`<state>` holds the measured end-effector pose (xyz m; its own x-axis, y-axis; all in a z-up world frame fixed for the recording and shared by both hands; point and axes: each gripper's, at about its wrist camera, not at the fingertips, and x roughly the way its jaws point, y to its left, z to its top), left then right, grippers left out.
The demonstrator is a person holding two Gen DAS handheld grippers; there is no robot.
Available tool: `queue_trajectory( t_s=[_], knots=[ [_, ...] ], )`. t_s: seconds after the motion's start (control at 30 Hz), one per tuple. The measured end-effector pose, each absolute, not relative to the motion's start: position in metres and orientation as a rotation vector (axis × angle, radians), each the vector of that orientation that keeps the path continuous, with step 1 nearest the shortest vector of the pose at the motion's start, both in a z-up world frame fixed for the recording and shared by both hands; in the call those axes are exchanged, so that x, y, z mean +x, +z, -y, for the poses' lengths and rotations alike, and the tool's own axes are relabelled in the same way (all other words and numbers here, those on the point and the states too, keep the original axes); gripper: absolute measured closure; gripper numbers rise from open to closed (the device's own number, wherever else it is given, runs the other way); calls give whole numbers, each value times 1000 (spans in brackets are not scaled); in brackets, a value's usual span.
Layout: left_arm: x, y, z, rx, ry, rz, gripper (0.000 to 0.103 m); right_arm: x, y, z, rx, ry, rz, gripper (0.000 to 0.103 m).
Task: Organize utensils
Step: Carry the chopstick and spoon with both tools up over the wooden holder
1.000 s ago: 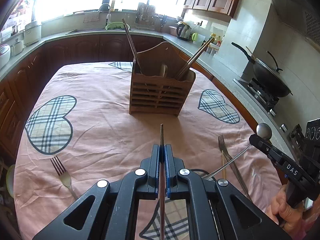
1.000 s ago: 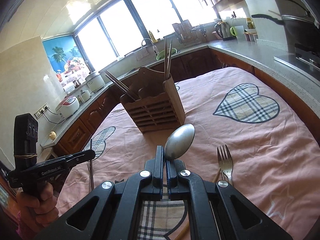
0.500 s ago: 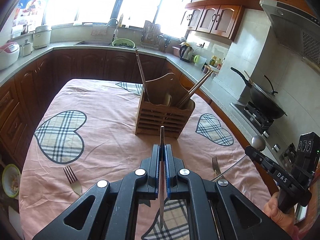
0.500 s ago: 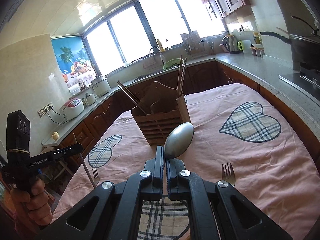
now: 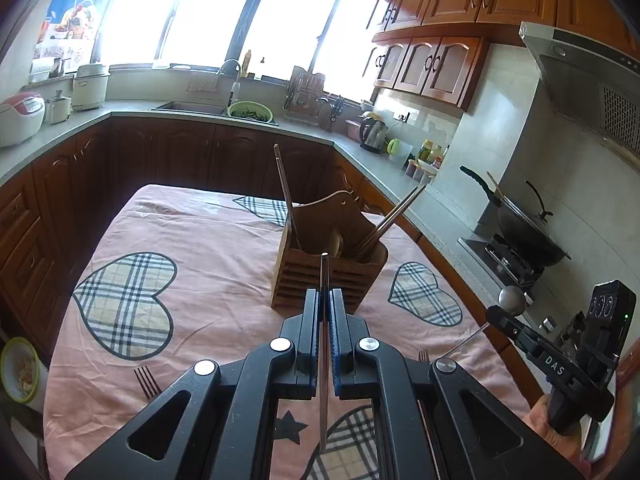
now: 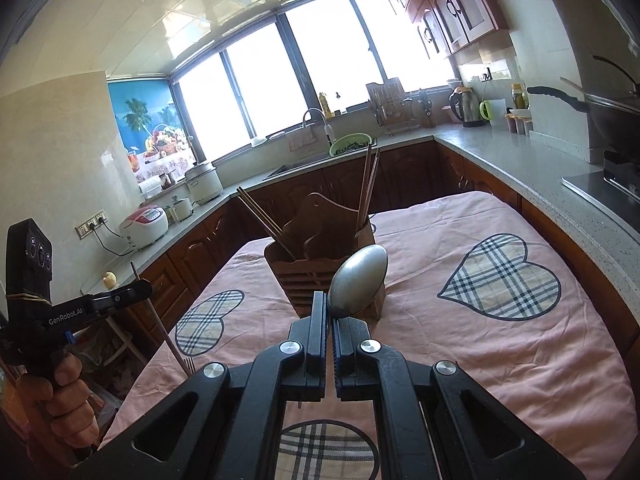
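Observation:
A wooden utensil holder (image 5: 320, 276) stands mid-table on the pink cloth and holds several chopsticks and a spoon. My left gripper (image 5: 325, 294) is shut on a thin dark chopstick (image 5: 324, 270), held above the table short of the holder, tip towards it. My right gripper (image 6: 330, 312) is shut on the handle of a metal spoon (image 6: 358, 284), whose bowl stands up in front of the holder (image 6: 316, 264). Each view shows the other gripper: the right one (image 5: 494, 314) with the spoon (image 5: 513, 300), the left one (image 6: 142, 288) with the chopstick (image 6: 160, 320).
Two forks lie on the cloth, one near left (image 5: 146, 380), one near right (image 5: 423, 356), half hidden. A wok (image 5: 520, 232) sits on the stove to the right. Counters with dark cabinets ring the table. A bowl (image 5: 18, 368) sits low at the left.
Both grippers have risen with the chopstick and the spoon still held. The holder and the forks sit lower in both views, and more of the kitchen shows.

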<state>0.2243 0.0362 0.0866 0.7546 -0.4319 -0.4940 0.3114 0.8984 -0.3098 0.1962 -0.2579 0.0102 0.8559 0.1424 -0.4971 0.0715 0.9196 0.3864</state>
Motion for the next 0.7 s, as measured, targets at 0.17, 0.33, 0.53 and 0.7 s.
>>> queue_trajectory(
  t_s=[0.17, 0.33, 0.53, 0.7],
  knots=[
    [230, 94, -42, -235, -403, -555, 100, 203, 15, 259, 399, 37, -535, 101],
    [239, 101, -47, -249, -398, -522, 100, 214, 21, 261, 384, 38, -519, 101],
    [260, 110, -48, -262, -392, -483, 100, 235, 33, 265, 356, 40, -494, 101],
    [282, 117, -48, -279, -387, -447, 100, 255, 46, 274, 330, 32, -465, 101]
  ],
)
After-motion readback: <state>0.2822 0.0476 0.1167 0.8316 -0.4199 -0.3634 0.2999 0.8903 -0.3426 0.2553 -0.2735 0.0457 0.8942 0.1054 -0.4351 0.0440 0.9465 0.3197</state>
